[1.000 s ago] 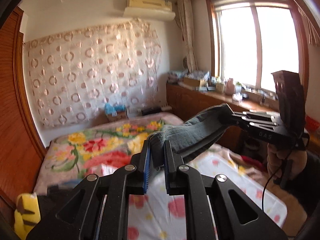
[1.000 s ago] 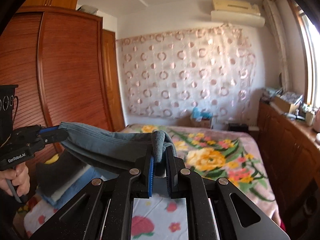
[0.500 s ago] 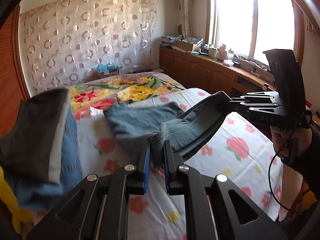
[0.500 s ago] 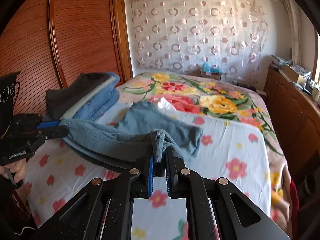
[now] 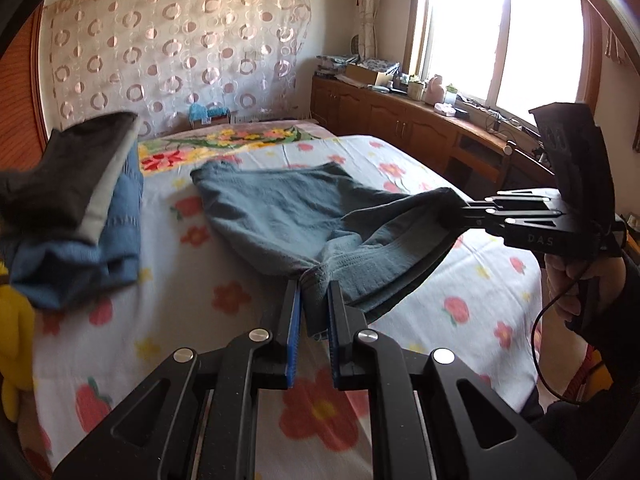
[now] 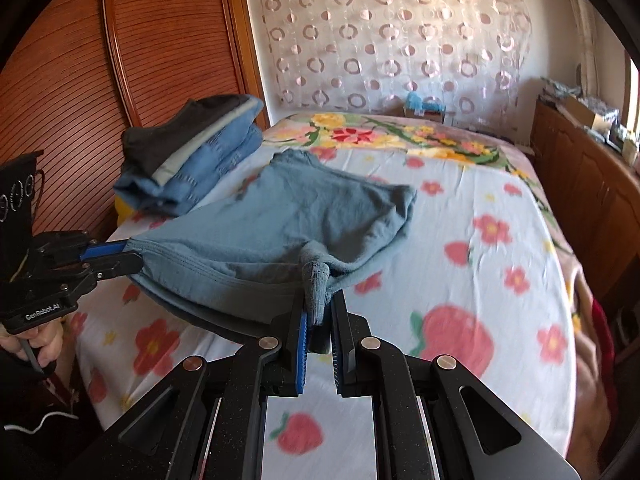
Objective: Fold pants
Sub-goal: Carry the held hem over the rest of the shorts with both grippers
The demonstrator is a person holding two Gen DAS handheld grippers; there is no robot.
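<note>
A: What colour are the pants (image 5: 280, 208)?
B: Dusty grey-blue, plain. The sheet (image 5: 200, 320) under them is white with pink and red flowers and strawberries.
A: And the far blanket (image 6: 400, 136)?
B: Big yellow and red blooms with green leaves.
A: The stack (image 6: 192, 160) on the left?
B: Dark grey on top, a pale stripe, then denim blue.
A: The curtain (image 5: 172, 48)?
B: Sheer cream with pinkish rings. The wardrobe (image 6: 120, 60) is reddish-brown wood.
</note>
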